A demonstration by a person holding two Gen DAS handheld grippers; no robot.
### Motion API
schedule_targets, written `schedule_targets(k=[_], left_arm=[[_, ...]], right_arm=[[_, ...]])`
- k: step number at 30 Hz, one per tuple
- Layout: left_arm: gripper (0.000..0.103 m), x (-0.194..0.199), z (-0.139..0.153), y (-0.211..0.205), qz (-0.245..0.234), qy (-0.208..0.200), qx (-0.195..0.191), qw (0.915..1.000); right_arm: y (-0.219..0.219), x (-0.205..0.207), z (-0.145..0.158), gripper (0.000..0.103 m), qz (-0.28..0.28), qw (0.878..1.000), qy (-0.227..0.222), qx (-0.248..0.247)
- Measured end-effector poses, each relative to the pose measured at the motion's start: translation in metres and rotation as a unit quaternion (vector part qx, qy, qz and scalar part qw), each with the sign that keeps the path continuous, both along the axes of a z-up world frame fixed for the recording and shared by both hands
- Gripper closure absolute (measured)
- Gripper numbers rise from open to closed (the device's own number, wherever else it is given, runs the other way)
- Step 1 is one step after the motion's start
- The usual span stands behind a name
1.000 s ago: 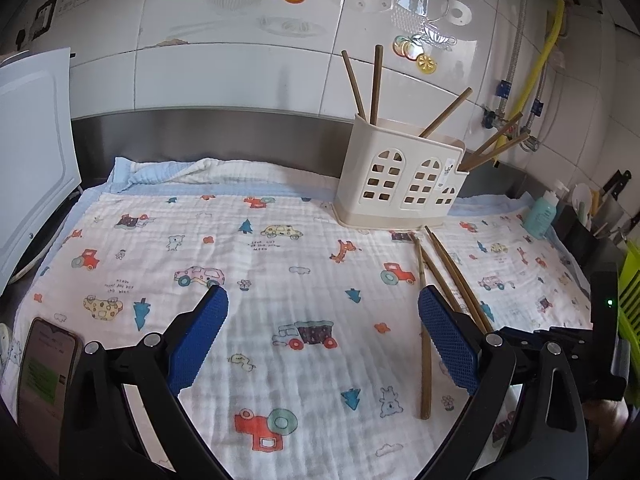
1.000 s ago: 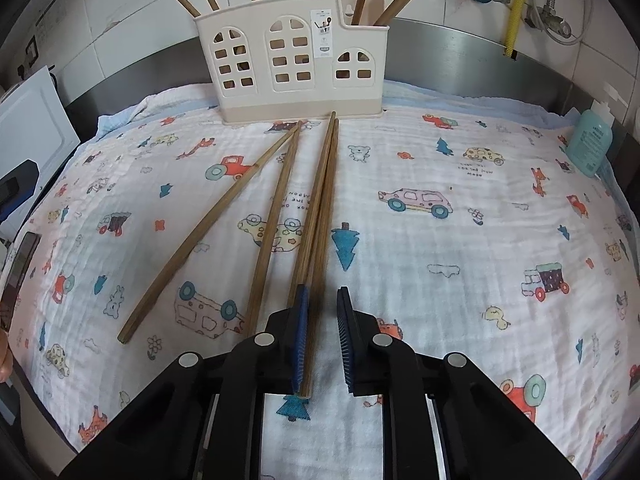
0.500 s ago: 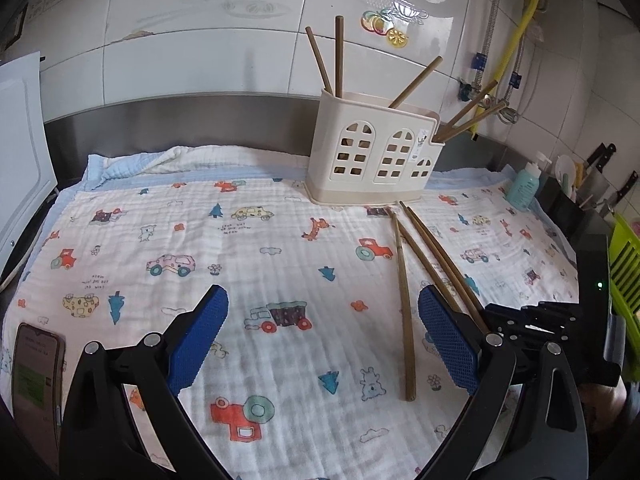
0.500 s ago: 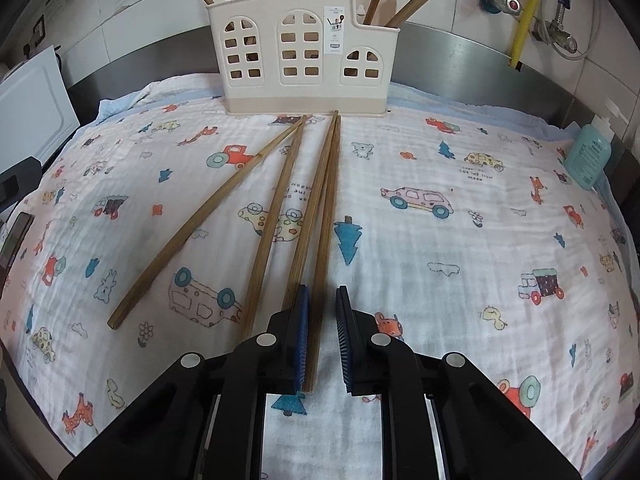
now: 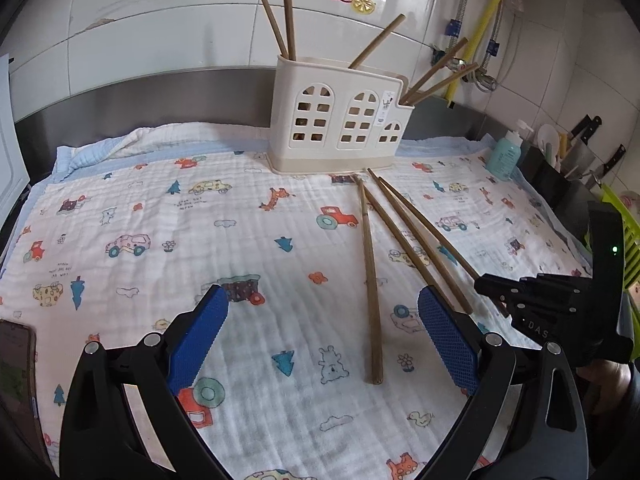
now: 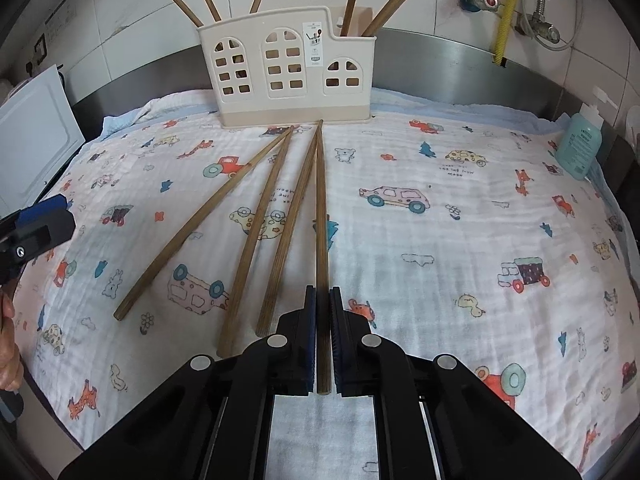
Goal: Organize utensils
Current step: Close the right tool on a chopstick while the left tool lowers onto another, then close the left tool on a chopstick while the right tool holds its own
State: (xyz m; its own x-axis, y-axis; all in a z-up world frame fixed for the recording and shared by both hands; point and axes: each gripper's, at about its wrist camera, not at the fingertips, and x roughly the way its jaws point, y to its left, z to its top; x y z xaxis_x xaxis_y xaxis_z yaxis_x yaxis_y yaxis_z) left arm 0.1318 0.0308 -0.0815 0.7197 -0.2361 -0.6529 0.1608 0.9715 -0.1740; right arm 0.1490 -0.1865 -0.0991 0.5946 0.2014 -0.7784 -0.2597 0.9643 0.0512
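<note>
Four brown chopsticks lie fanned on the cartoon-print cloth (image 6: 460, 240) in front of the cream holder (image 6: 286, 68) (image 5: 340, 120), which has several chopsticks standing in it. My right gripper (image 6: 322, 292) has its jaws closing tight on the rightmost chopstick (image 6: 320, 200), both blue pads pressing on its near end. The other three chopsticks (image 6: 256, 240) lie loose to its left. My left gripper (image 5: 320, 296) is open above the cloth. The leftmost chopstick (image 5: 370, 280) lies on the cloth below, between its pads and nearer the right one. The right gripper's body (image 5: 528, 304) shows at the right.
A teal bottle (image 6: 580, 146) (image 5: 505, 156) stands at the cloth's far right corner, with a knife and utensil container (image 5: 576, 152) behind it. A phone (image 5: 14, 360) lies at the left edge. A white board (image 6: 32, 136) leans at the left, and a yellow hose (image 5: 488, 12) hangs on the tiled wall.
The right jaws closed onto the rightmost chopstick, which now lies apart from its neighbour. The left gripper moved right and tilted down toward the loose chopsticks, still open.
</note>
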Motion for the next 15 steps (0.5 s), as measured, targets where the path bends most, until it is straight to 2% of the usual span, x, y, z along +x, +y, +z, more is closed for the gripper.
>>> schedule_targets(k=[5,14,15], left_arm=[[0.009,0.002,-0.008,-0.01,-0.01,0.02,0.0,0.9998],[0.011,0.011,-0.019,-0.029,-0.017,0.039,0.025,0.9988],[0.023,0.013,-0.019,-0.03,-0.014,0.038,0.029,0.9987]], right_arm=[[-0.009,-0.007,0.01,0.097,0.001,1.0,-0.015,0.005],[-0.021,-0.012,0.024,0.097,0.007,0.999,-0.033,0.019],[-0.022,-0.012,0.026,0.097,0.008,0.999,-0.035,0.019]])
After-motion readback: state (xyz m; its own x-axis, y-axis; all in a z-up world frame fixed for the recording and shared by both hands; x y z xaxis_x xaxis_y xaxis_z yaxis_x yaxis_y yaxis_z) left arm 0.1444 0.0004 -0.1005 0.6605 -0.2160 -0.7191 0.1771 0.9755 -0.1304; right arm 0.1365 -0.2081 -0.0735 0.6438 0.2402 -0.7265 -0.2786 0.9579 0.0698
